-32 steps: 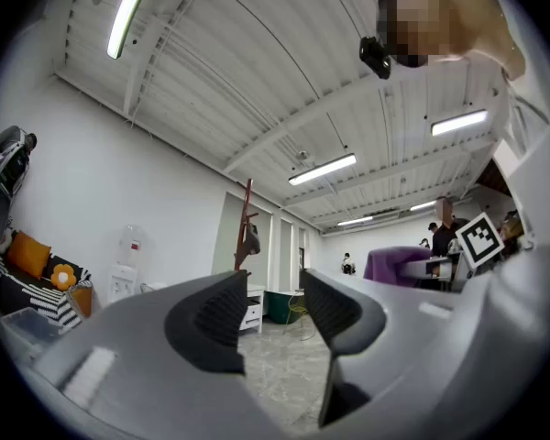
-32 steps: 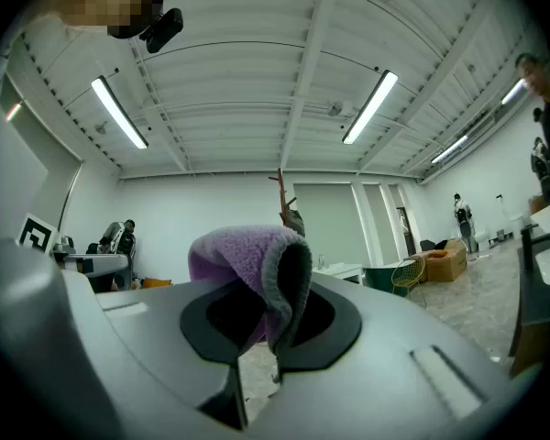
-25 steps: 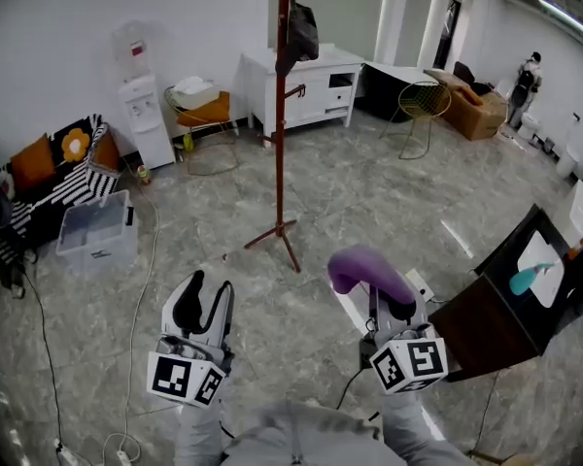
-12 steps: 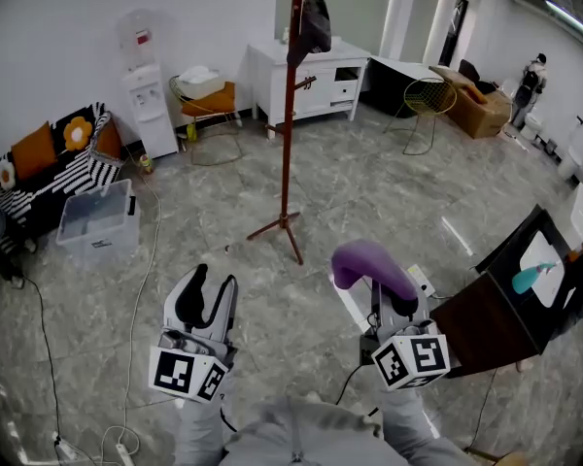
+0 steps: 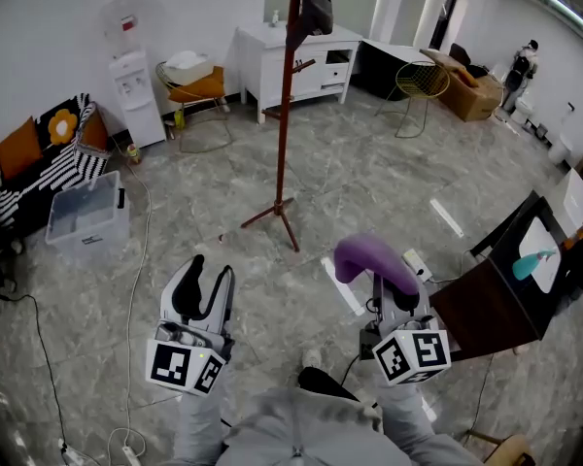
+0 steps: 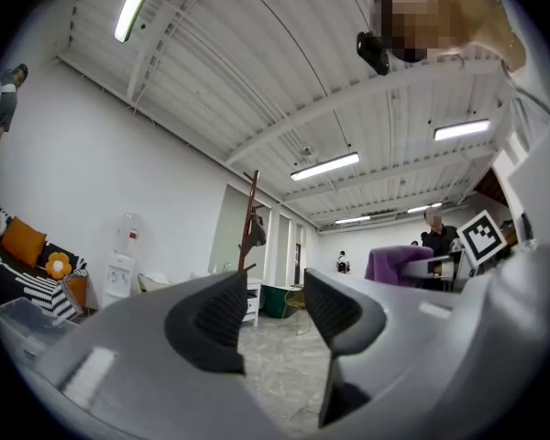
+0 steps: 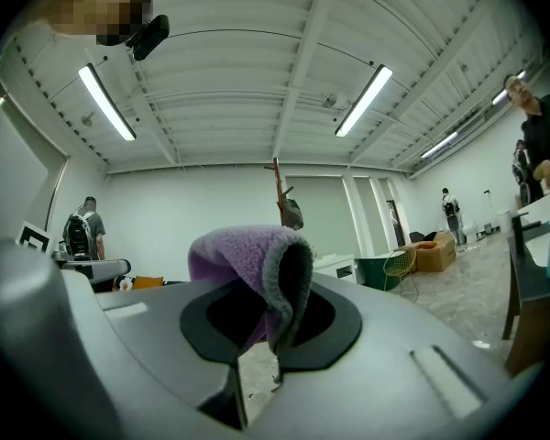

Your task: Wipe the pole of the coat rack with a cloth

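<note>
– Head view first: where is the coat rack (image 5: 284, 115)?

– It stands on the grey stone floor (image 5: 369, 183), well ahead of both grippers. Its dark red pole (image 5: 285, 95) is upright, with a dark bag (image 5: 317, 10) hanging near the top and a white cabinet (image 5: 296, 58) behind it.

– And the grippers?

– The left gripper (image 5: 212, 278) is held low at the left, its fingers spread with nothing between them. The right gripper (image 5: 381, 287) is level with it at the right, with a purple cloth (image 5: 367, 258) bunched over its tip. Neither is near the pole. A dark table (image 5: 486, 304) stands just to the right.

– What does the left gripper view show?

– The left gripper (image 6: 270, 308) has its two jaws apart, with only open floor showing in the gap. The coat rack (image 6: 250, 229) rises far off above the left jaw, and the cloth (image 6: 396, 264) shows at the right.

– And the right gripper view?

– The right gripper (image 7: 257, 324) has its jaws pressed onto the cloth (image 7: 246, 257), which folds up and over them in a hump, purple outside with a grey edge. The coat rack (image 7: 278, 195) stands small in the distance right behind it.
</note>
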`<action>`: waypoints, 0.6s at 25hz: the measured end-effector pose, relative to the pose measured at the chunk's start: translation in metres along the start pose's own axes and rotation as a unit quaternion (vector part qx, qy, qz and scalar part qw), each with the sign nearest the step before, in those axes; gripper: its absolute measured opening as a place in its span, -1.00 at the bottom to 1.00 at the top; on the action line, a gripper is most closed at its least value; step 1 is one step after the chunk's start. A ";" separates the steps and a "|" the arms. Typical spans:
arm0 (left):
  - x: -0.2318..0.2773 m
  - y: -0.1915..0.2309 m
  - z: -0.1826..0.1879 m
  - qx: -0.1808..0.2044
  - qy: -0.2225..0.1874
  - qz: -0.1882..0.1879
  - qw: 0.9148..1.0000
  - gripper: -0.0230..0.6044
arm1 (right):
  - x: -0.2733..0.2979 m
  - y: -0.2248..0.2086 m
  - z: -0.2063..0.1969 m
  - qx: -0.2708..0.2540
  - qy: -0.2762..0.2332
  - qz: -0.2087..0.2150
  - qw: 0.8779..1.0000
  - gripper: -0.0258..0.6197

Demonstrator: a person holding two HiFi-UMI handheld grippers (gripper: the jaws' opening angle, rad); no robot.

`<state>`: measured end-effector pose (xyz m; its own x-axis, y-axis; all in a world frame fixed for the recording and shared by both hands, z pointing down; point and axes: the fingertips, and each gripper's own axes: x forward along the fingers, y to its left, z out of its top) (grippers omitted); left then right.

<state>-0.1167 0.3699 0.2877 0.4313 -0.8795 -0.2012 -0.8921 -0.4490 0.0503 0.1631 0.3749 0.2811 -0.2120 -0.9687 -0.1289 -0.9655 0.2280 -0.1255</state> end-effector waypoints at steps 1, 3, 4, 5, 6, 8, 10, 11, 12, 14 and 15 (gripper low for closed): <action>0.006 0.003 -0.002 0.000 0.000 0.000 1.000 -0.27 | 0.006 -0.002 -0.002 0.000 0.001 -0.001 1.000 -0.79; 0.021 0.010 -0.007 0.001 0.002 -0.001 1.000 -0.27 | 0.021 -0.007 -0.004 0.001 0.003 -0.005 1.000 -0.79; 0.029 0.014 -0.009 0.002 0.003 0.000 1.000 -0.27 | 0.030 -0.010 -0.005 0.003 0.003 -0.006 1.000 -0.79; 0.038 0.018 -0.011 0.003 0.004 0.001 1.000 -0.27 | 0.040 -0.014 -0.007 0.005 0.002 -0.007 1.000 -0.79; 0.048 0.022 -0.013 0.004 0.005 0.003 1.000 -0.27 | 0.051 -0.019 -0.009 0.007 0.001 -0.005 1.000 -0.79; 0.070 0.028 -0.017 0.007 0.007 0.007 1.000 -0.28 | 0.074 -0.031 -0.012 0.011 -0.002 0.000 1.000 -0.79; 0.096 0.032 -0.021 0.011 0.009 0.011 1.000 -0.28 | 0.099 -0.046 -0.016 0.015 0.000 0.004 1.000 -0.79; 0.111 0.034 -0.023 0.013 0.010 0.014 1.000 -0.28 | 0.111 -0.054 -0.018 0.017 0.003 0.007 1.000 -0.79; 0.126 0.035 -0.025 0.015 0.011 0.017 1.000 -0.27 | 0.124 -0.063 -0.019 0.019 0.004 0.010 1.000 -0.79; 0.158 0.038 -0.027 0.017 0.011 0.021 1.000 -0.28 | 0.150 -0.080 -0.021 0.022 0.007 0.016 1.000 -0.79; 0.172 0.038 -0.028 0.019 0.012 0.022 1.000 -0.27 | 0.163 -0.088 -0.022 0.025 0.007 0.018 1.000 -0.79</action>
<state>-0.0729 0.1970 0.2825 0.3951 -0.9016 -0.1761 -0.9143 -0.4046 0.0202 0.2105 0.1950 0.2924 -0.2494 -0.9608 -0.1210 -0.9486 0.2675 -0.1692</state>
